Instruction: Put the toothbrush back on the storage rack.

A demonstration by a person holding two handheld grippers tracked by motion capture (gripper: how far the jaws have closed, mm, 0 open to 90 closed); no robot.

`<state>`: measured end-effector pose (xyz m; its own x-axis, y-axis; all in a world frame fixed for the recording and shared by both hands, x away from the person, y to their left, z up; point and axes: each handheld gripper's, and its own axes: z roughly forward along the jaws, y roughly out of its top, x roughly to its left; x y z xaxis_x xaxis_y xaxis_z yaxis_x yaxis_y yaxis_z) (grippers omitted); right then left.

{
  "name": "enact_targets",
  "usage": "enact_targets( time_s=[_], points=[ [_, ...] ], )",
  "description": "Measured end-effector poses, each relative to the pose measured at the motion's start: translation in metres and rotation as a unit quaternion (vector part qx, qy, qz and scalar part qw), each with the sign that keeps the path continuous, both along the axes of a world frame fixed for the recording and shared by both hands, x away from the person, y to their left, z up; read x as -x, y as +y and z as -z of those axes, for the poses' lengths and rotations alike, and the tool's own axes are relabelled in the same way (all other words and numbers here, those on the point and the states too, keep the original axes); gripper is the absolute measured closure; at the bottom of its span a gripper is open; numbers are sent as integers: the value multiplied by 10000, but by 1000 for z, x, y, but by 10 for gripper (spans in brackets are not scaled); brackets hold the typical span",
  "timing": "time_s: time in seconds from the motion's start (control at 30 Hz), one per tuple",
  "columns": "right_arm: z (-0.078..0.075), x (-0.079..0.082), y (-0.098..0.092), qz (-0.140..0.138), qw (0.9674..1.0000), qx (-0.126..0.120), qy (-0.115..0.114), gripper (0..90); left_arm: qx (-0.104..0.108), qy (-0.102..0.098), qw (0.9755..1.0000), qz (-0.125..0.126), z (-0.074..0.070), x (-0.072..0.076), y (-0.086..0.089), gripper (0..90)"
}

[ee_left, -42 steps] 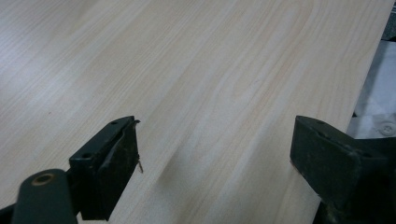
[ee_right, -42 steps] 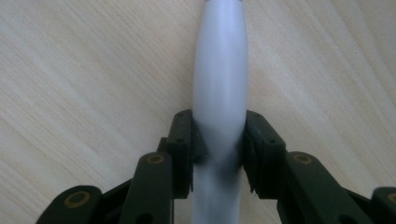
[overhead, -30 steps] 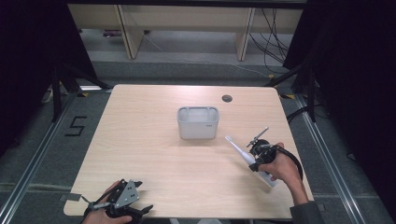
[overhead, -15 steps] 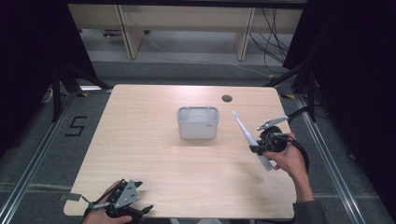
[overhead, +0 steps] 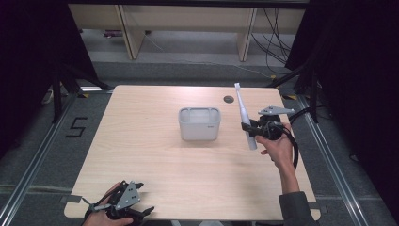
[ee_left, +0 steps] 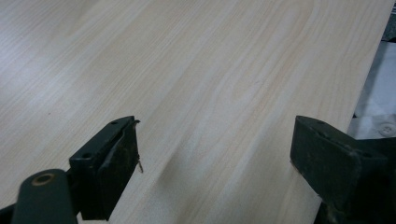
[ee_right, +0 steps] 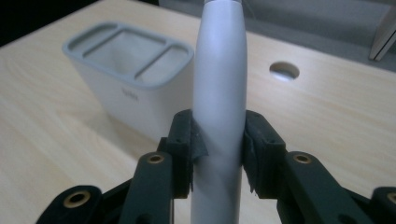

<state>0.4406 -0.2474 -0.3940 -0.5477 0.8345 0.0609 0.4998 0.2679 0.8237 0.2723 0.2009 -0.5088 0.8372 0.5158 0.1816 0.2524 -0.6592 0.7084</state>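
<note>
Right gripper (ee_right: 218, 149) is pinching the electric toothbrush (overhead: 244, 120) mid-handle, holding it near upright, apparently for slotting into the grey holder (overhead: 199, 124); left gripper (ee_left: 215, 158) is idling, jaws spread

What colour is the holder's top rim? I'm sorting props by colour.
Grey, above a white body: the holder shows best in the right gripper view.

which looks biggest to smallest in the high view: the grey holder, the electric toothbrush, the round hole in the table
1. grey holder, widest and bulkiest
2. electric toothbrush, longer but slim; lifted nearer the camera, so slightly flattered
3. round hole, clearly smallest
</note>
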Motion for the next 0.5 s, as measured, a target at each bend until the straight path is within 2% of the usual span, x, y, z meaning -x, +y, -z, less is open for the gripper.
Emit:
enact_targets(
  time_s=[0.03, 0.07, 0.1, 0.13, 0.17, 0.27, 0.3, 0.33, 0.4, 0.47, 0.5],
  points=[
    [0, -2, 1, 1, 10000, -60, -50, 666, 1, 3, 10000, 5, 0, 0, 0, 148],
    [0, -5, 2, 11, 9997, -97, -209, 666, 5, 5, 10000, -2, 0, 0, 0, 148],
    [0, -6, 5, 76, 9995, -223, -222, 666, 10, -2, 10000, -10, 0, 0, 0, 148],
    [0, -7, 7, 65, 9993, -230, -272, 666, 10, 0, 10000, -5, 0, 0, 0, 148],
    [0, -8, 9, 130, 9989, -296, -329, 666, 98, 39, 9999, 4, 0, 1, 0, 148],
    [-4, -12, 17, 190, 9969, -438, -625, 666, 10, 26, 10000, 23, 0, 0, 0, 148],
    [-5, -13, 17, 178, 9968, -416, -662, 666, 37, 11, 10000, -15, 0, 0, 0, 148],
    [-8, -14, 20, 178, 9958, -538, -715, 666, 98, 45, 9999, 5, 0, 1, 0, 148],
    [-11, -15, 25, 259, 9946, -611, -793, 666, 76, 39, 10000, 17, 0, 1, 0, 148],
    [-15, -19, 29, 204, 9936, -614, -923, 666, 2, 20, 10000, 21, 0, 0, 0, 148],
    [-16, -19, 31, 231, 9935, -681, -887, 666, 60, 22, 10000, -10, 0, 0, 0, 148]
  ],
)
